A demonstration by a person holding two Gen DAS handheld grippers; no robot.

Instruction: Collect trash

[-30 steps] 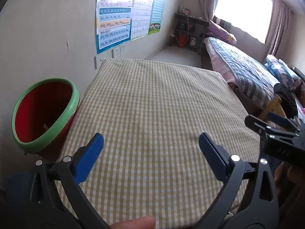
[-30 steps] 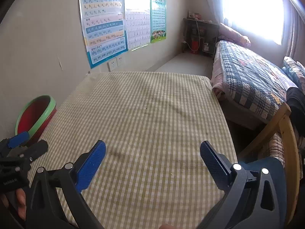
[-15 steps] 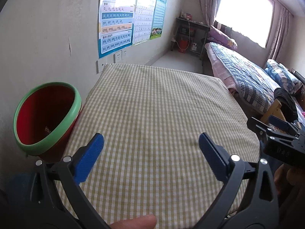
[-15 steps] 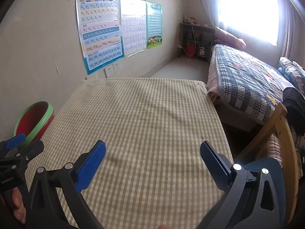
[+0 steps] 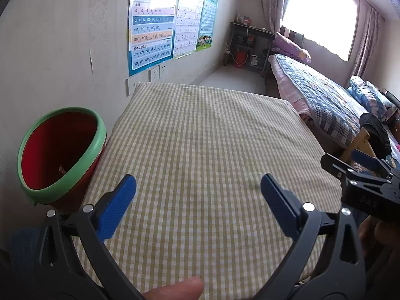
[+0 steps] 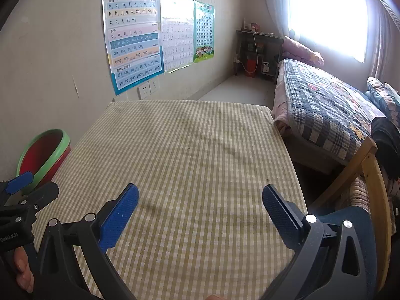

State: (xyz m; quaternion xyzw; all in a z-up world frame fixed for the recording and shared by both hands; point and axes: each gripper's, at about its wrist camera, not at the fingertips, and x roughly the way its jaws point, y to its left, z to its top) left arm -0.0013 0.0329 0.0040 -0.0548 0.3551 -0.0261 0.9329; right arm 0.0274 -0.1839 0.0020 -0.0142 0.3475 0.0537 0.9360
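A red bin with a green rim (image 5: 60, 150) stands on the floor at the left edge of the table; it also shows in the right wrist view (image 6: 42, 155). A small scrap lies inside it (image 5: 61, 169). The table's checked yellow cloth (image 5: 200, 150) carries no trash that I can see. My left gripper (image 5: 197, 195) is open and empty above the near part of the table, right of the bin. My right gripper (image 6: 200, 205) is open and empty above the table's near right part. Each gripper shows at the edge of the other's view.
The wall with posters (image 6: 135, 40) and sockets runs along the table's left side. A bed with a plaid quilt (image 6: 325, 110) lies to the right. A wooden chair (image 6: 370, 175) with dark clothing stands at the near right. A dark shelf (image 6: 257, 52) stands at the far wall.
Both grippers have pulled back and risen a little, so the table looks farther off. Both stay open and empty.
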